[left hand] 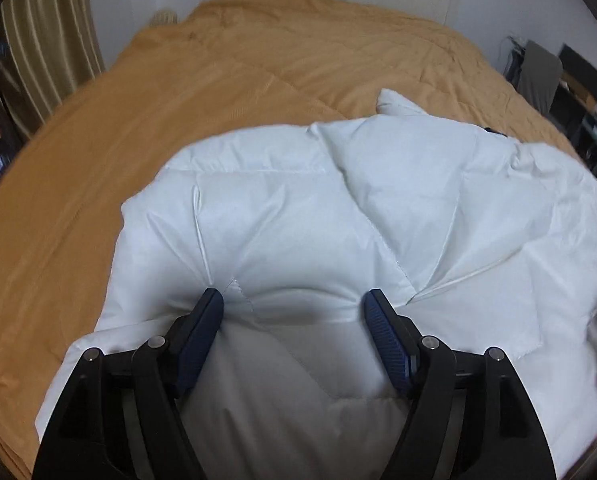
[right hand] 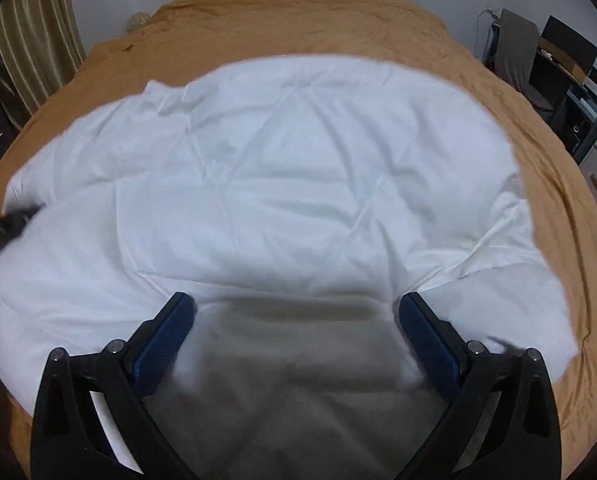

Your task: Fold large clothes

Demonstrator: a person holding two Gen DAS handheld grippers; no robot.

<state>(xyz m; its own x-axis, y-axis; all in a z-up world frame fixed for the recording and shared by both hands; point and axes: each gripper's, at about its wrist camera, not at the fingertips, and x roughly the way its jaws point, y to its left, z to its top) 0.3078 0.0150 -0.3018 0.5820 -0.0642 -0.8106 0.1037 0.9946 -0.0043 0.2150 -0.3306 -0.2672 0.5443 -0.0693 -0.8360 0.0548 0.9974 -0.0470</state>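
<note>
Puffy white quilted down garment (left hand: pixel 338 208) spread across mustard-orange bedspread (left hand: pixel 98 140), near edge bunched under both tools. Left gripper (left hand: pixel 294 304) jaws spread wide, fabric bulging between but pads not pinching. Right gripper (right hand: pixel 296 308) jaws also wide apart, nothing clamped; area between blurred, probably loose fabric only. Best next: seat pads deep over doubled hem before closing, grab both layers, lift evenly so filling doesn't slump sideways.

Both grippers: black plastic linkage fingers, silver pivot screws, ribbed blue pads — left gripper (left hand: pixel 293 300), right gripper (right hand: pixel 296 304).
</note>
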